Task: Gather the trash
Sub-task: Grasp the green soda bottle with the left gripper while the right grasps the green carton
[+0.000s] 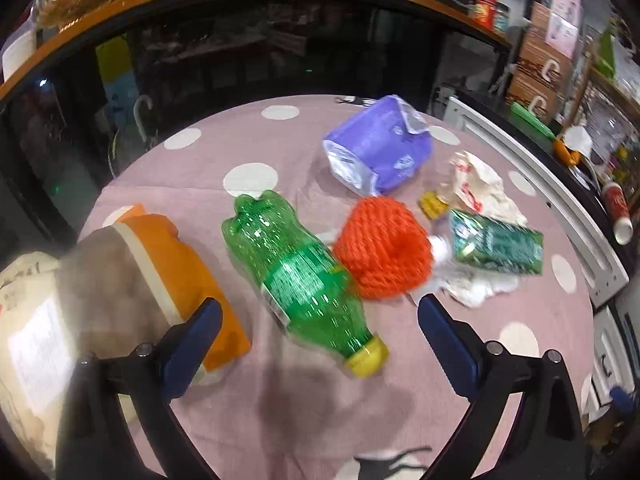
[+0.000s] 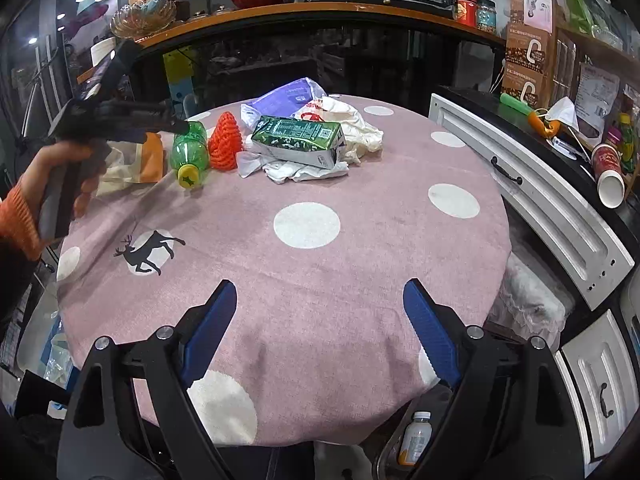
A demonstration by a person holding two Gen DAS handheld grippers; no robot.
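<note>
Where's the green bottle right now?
The green bottle lies on its side on the pink tablecloth, just ahead of the open left gripper, between the orange packet and orange rope coil.

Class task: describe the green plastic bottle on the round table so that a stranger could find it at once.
Start at the round table with the pink, white-spotted cloth. In the heap of litter at its far side, the crushed green plastic bottle lies on its side between an orange paper bag and an orange rope coil. Only it is see-through green with a yellow cap.
</note>
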